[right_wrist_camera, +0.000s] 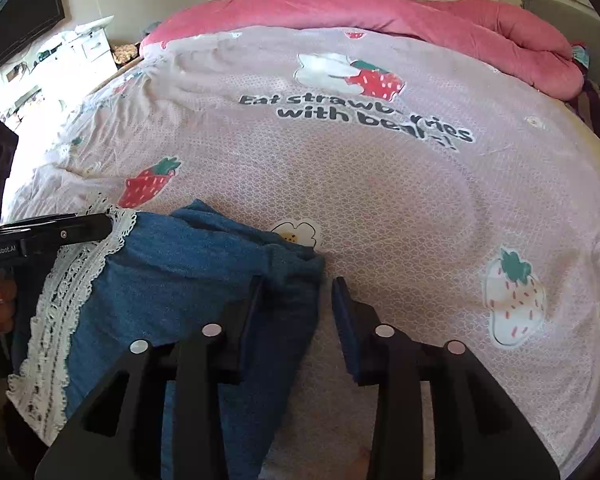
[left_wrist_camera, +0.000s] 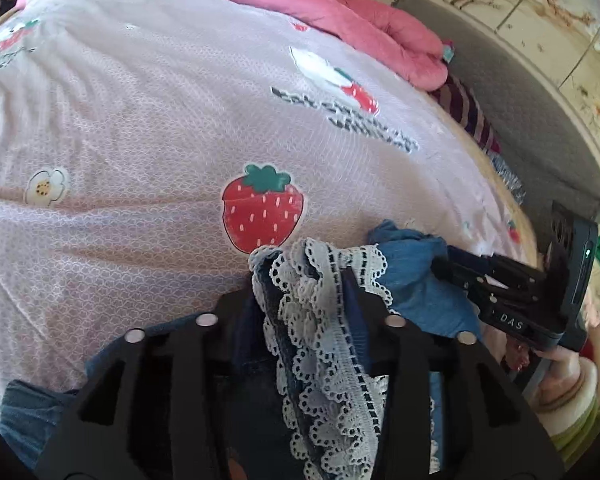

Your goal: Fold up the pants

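Observation:
The pants (right_wrist_camera: 188, 264) are blue denim with a white lace hem (right_wrist_camera: 64, 304), and lie bunched near the front edge of the bed. My left gripper (left_wrist_camera: 304, 292) is shut on the lace hem (left_wrist_camera: 324, 320), which bunches up between its fingers. My right gripper (right_wrist_camera: 296, 292) is open, its jaws astride the right edge of the denim. The left finger rests on the cloth and the right finger (right_wrist_camera: 348, 320) is over the sheet. The right gripper also shows in the left wrist view (left_wrist_camera: 444, 260), against the blue cloth (left_wrist_camera: 416, 268).
The bed has a pink strawberry-print sheet (right_wrist_camera: 340, 200) and a rolled pink duvet (right_wrist_camera: 460, 28) at the far end. A grey headboard (left_wrist_camera: 520, 100) stands to the right. A white dresser (right_wrist_camera: 80, 52) stands at the left.

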